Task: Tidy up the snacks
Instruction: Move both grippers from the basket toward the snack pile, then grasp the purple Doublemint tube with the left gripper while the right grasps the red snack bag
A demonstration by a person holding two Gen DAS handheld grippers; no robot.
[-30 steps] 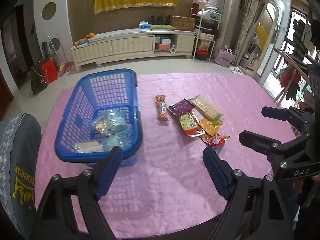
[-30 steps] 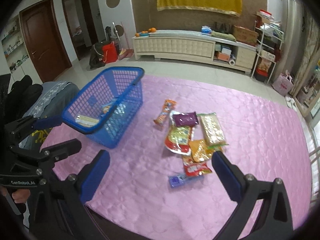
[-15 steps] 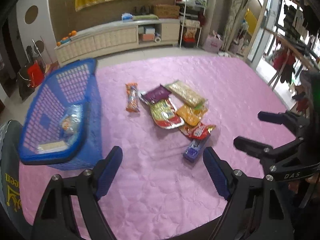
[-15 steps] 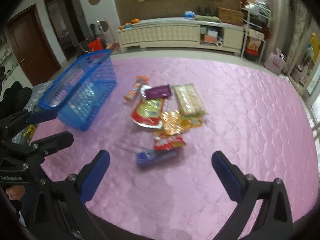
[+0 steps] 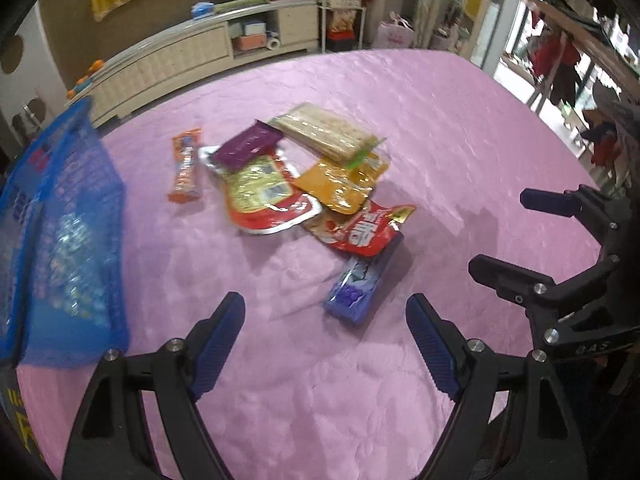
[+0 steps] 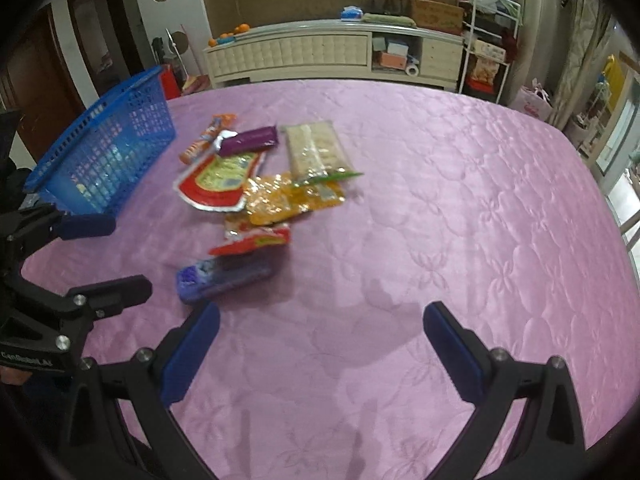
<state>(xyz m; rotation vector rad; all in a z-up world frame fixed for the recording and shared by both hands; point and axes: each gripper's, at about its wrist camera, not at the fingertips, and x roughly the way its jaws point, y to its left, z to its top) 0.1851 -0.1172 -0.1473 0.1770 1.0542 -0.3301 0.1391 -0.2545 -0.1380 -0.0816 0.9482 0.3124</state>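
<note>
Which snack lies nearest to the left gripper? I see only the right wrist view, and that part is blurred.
Observer: The purple-blue box. In the left wrist view it lies just ahead of the open left gripper, a little toward its right finger.
Operator: Is the box free to lift?
Observer: Not fully. The red packet rests on its far end; the near end is bare.
Operator: Can you read the red packet?
Observer: Its face shows large white characters, but I cannot read them.
</note>
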